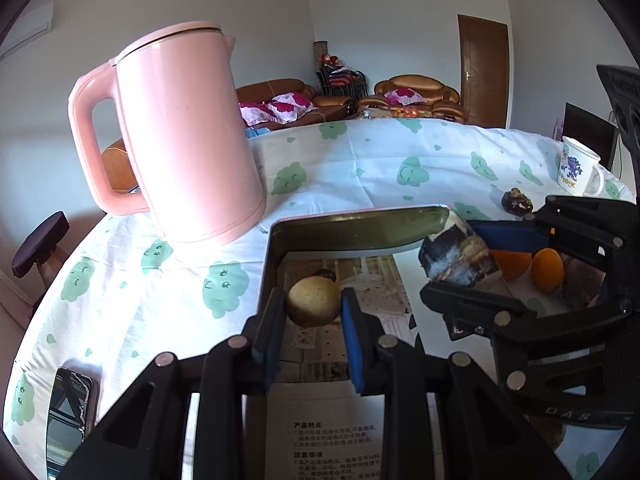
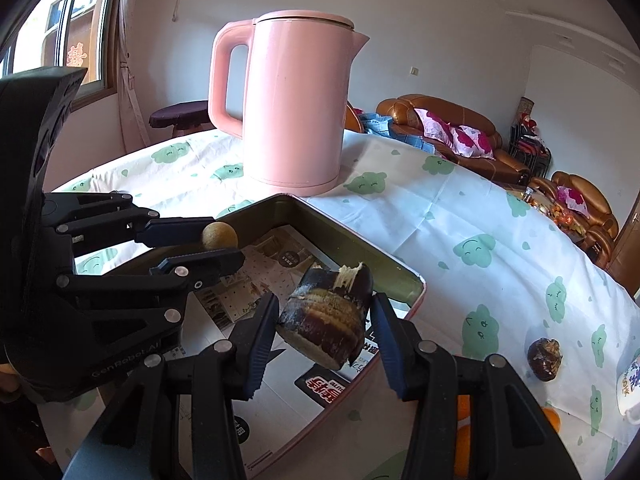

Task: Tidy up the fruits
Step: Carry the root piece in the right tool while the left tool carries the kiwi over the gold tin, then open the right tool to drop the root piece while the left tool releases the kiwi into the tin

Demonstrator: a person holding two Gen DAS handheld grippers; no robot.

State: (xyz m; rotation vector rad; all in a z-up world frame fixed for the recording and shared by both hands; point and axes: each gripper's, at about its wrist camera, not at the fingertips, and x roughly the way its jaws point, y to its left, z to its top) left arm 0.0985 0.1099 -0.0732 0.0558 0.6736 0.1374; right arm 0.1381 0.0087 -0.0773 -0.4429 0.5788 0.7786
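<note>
Two fruits held above the tin tray, both grippers closed on their loads.

The small round tan fruit (image 1: 313,301) sits clamped between the pads of the left gripper (image 1: 312,320), over the paper-lined floor of the tray (image 2: 352,250); the dark banded chunk (image 2: 326,318), its long axis running up and away from the camera, is pinched at mid-width by the right gripper (image 2: 324,336), above the tray's near right corner; each load lies directly ahead of its own tool, so release looks a matter of lowering only; the tray's raised rim stands close beside the chunk; a pink kettle (image 2: 296,108) stands just beyond the far rim, limiting forward room; a dark fruit (image 2: 545,359), oranges (image 1: 547,264) and a mug (image 1: 578,172) lie on the cloth (image 2: 460,216) to the right, outside the tray.
</note>
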